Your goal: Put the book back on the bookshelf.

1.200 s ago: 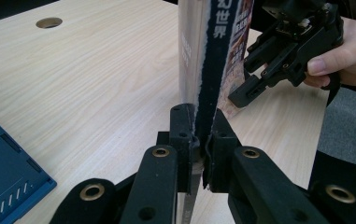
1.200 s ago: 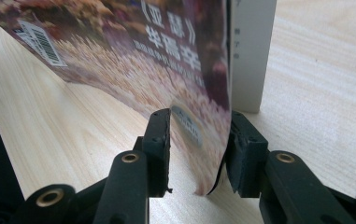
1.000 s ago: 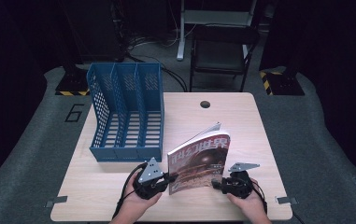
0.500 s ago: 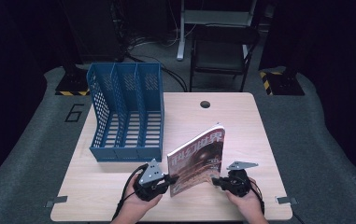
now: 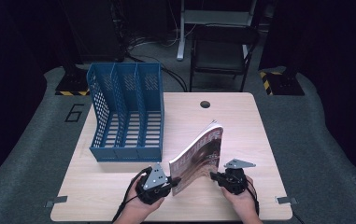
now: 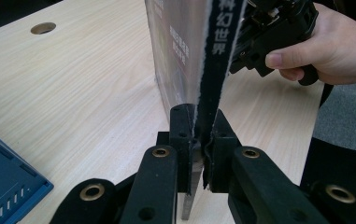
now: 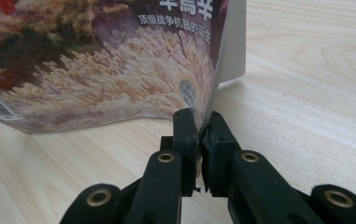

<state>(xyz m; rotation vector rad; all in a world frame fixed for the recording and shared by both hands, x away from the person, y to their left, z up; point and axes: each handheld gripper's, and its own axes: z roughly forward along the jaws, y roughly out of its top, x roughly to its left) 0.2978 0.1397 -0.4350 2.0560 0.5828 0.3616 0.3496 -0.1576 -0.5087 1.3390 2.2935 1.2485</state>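
Note:
A magazine (image 5: 198, 156) with a brown illustrated cover stands tilted on edge near the front of the wooden table (image 5: 245, 135), held between both grippers. My left gripper (image 5: 175, 181) is shut on the lower end of the dark spine (image 6: 215, 56); in the left gripper view its jaws (image 6: 198, 122) pinch the spine's bottom. My right gripper (image 5: 214, 176) is shut on the cover's lower corner, and its jaws (image 7: 197, 122) clamp the thin edge of the magazine (image 7: 96, 60). The right gripper (image 6: 269, 32) and its hand also appear behind the spine.
A blue three-slot file holder (image 5: 126, 112) lies on the table's left half, its open slots facing up. A cable hole (image 5: 205, 104) sits near the far edge. A black chair (image 5: 220, 51) stands beyond the table.
The magazine has swung from a flatter lean to a steeper, more upright stand. Both hands have stayed nearly in place at its lower corners.

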